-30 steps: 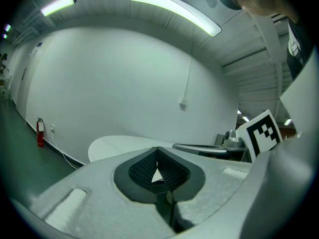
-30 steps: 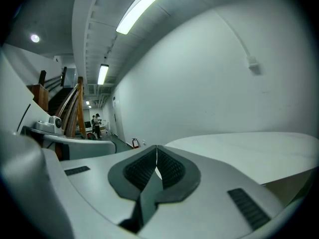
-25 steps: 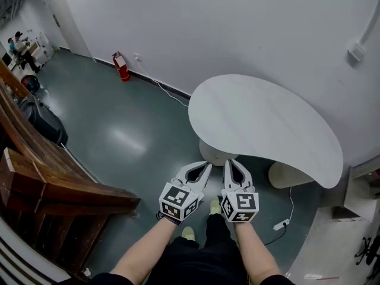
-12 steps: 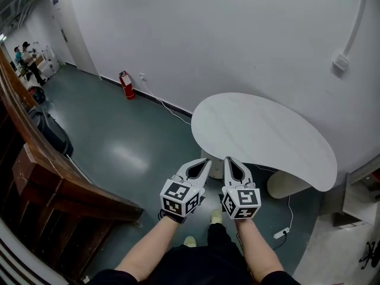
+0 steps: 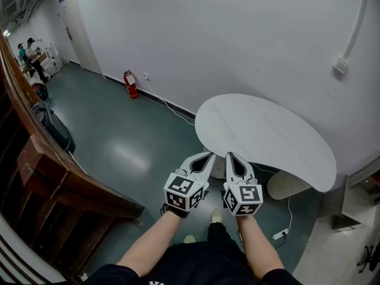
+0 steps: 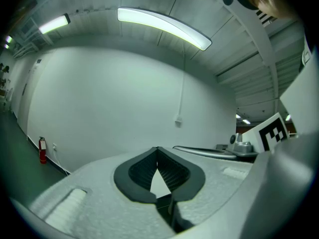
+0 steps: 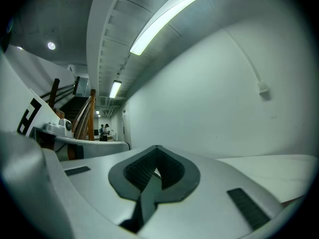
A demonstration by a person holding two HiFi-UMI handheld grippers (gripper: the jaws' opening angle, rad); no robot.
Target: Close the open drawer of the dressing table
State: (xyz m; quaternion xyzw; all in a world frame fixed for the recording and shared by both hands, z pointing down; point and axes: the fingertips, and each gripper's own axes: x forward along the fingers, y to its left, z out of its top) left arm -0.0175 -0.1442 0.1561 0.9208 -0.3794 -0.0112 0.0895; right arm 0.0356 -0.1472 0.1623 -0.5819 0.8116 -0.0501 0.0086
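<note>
A wooden stair (image 5: 53,177) stood at the left, with an extinguisher (image 5: 129,84) by the wall beyond. The left gripper (image 5: 209,155) had its jaws together on nothing. Just beside it, the right gripper (image 5: 229,155) was likewise closed and empty. Both pointed toward the white table (image 5: 267,129), which stood against the wall. Its drawer could not be seen from above.
</note>
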